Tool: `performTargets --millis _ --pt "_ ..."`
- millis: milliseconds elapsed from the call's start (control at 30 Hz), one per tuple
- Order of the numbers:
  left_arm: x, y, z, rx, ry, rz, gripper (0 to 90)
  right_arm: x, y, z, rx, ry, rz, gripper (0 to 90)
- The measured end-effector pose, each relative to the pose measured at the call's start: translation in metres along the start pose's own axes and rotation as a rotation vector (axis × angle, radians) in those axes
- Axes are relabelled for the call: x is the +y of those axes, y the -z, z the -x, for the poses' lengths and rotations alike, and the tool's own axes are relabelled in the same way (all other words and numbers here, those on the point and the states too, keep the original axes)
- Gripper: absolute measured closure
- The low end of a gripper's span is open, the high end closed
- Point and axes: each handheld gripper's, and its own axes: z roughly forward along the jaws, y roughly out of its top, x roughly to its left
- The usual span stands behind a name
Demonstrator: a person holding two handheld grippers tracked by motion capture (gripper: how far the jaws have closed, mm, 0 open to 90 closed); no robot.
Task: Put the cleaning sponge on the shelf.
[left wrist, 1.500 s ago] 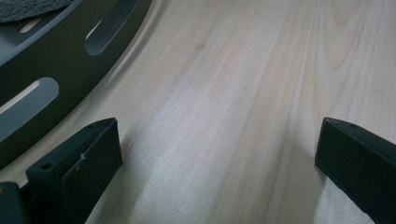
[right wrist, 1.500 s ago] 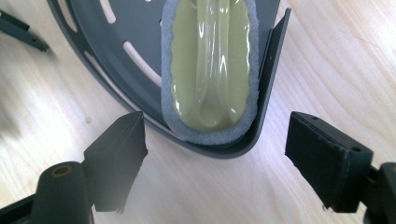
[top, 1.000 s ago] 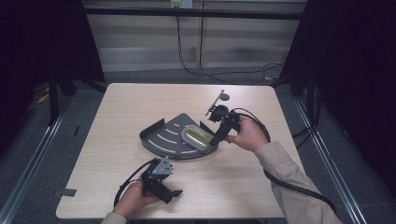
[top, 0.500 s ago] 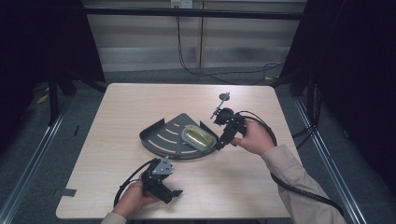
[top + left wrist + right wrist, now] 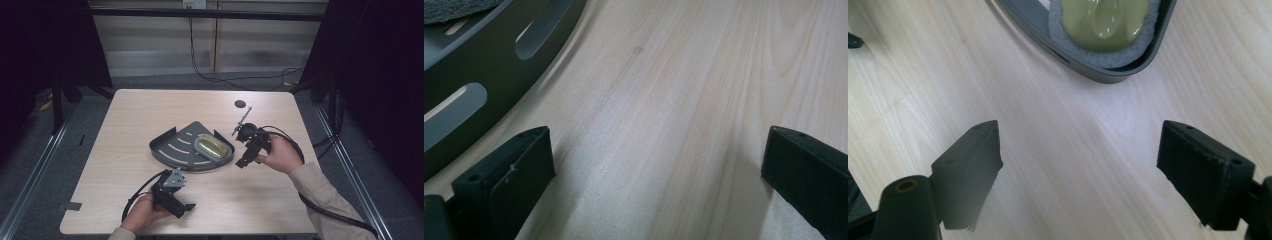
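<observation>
Right tongs (image 5: 246, 159) spread wide, empty, just beside the tray's (image 5: 172, 155) rounded rim; yellow-green soap (image 5: 211, 146) on its grey pad lies just ahead. Best approach: low, straddling the soap, clear of the rim. Left tongs (image 5: 186, 206) spread, empty, resting on bench (image 5: 130, 115). Right gripper view resolves soap gloss (image 5: 1103, 17); high view gives overall layout.

Tray and soap at the table's middle
Dark grey slotted corner tray (image 5: 175, 147) lies flat; yellow-green soap (image 5: 212, 146) on grey pad sits in its right part.
</observation>
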Motion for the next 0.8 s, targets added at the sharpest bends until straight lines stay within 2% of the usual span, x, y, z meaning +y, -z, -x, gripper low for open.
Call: performTargets --millis 400,533,567,800 --pt "0.0 0.0 0.0 0.003 0.001 0.001 0.0 -0.013 -0.004 -0.004 0.001 0.005 0.004 16.1" --pt "0.0 0.0 0.0 0.003 0.001 0.001 0.0 -0.021 -0.008 -0.006 -0.001 -0.005 -0.003 16.0" --pt "0.0 0.0 0.0 0.004 0.0 0.001 0.0 -0.023 -0.01 -0.004 0.001 0.008 0.004 16.0" --pt "0.0 0.0 0.0 0.004 0.0 0.001 0.0 -0.042 -0.019 -0.003 0.005 -0.018 0.005 15.8"
